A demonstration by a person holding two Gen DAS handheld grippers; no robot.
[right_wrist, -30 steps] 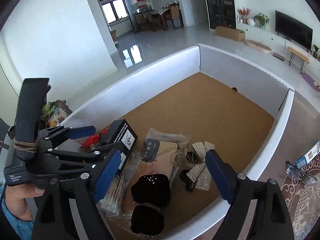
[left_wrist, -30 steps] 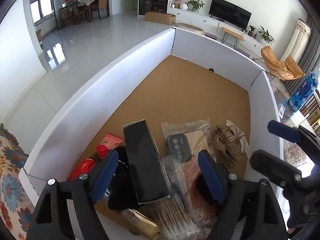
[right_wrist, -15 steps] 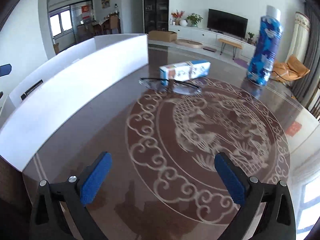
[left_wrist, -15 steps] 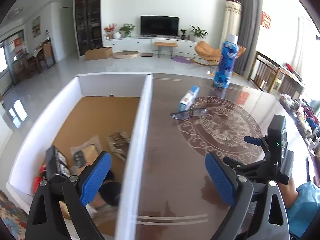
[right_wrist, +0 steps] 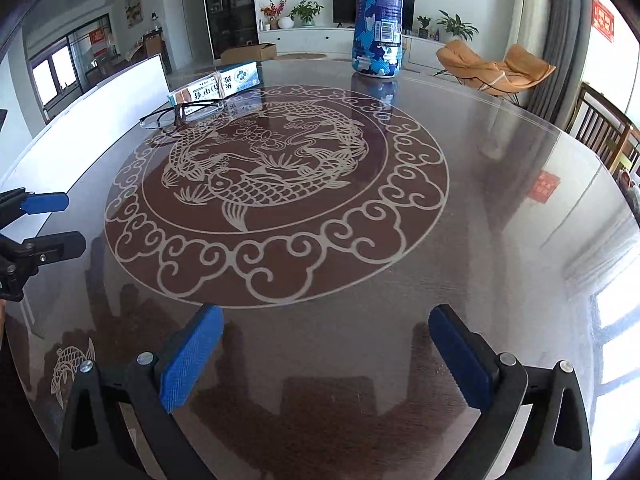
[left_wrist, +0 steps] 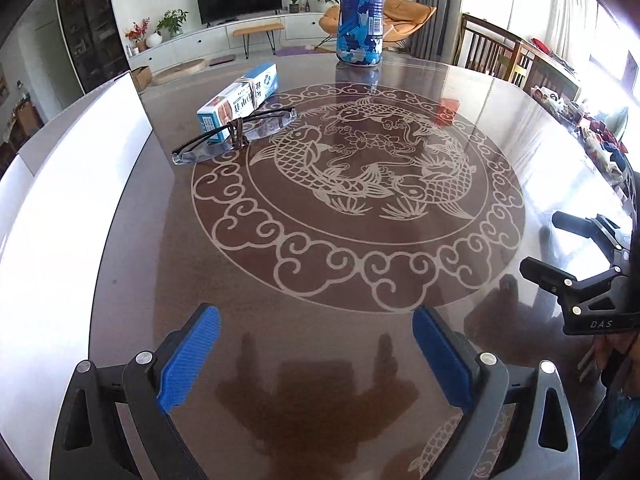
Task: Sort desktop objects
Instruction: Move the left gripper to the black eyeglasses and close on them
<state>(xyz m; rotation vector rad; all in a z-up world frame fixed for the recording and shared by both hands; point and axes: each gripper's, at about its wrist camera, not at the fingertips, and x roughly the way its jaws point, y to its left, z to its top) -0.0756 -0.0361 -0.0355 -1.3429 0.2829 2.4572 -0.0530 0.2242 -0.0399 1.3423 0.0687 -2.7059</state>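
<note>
On the dark glass table lie a pair of glasses [left_wrist: 234,136] and behind them a white and blue box [left_wrist: 240,98] with a band around it; a tall blue patterned bottle [left_wrist: 360,12] stands at the far side. They also show in the right wrist view: glasses [right_wrist: 180,114], box [right_wrist: 216,84], bottle [right_wrist: 378,20]. My left gripper [left_wrist: 316,360] is open and empty over the near table. My right gripper [right_wrist: 326,356] is open and empty, also over the near table. Each gripper shows at the edge of the other's view.
A white-walled box [left_wrist: 72,168] stands along the table's left side; its wall also shows in the right wrist view [right_wrist: 112,100]. The table [left_wrist: 320,272] bears a fish and cloud pattern. Chairs [left_wrist: 492,52] stand at the far right edge.
Both grippers have swung away from the white-walled box with its sorted items, rightward to face the table. The glasses, box and bottle are now closer ahead.
</note>
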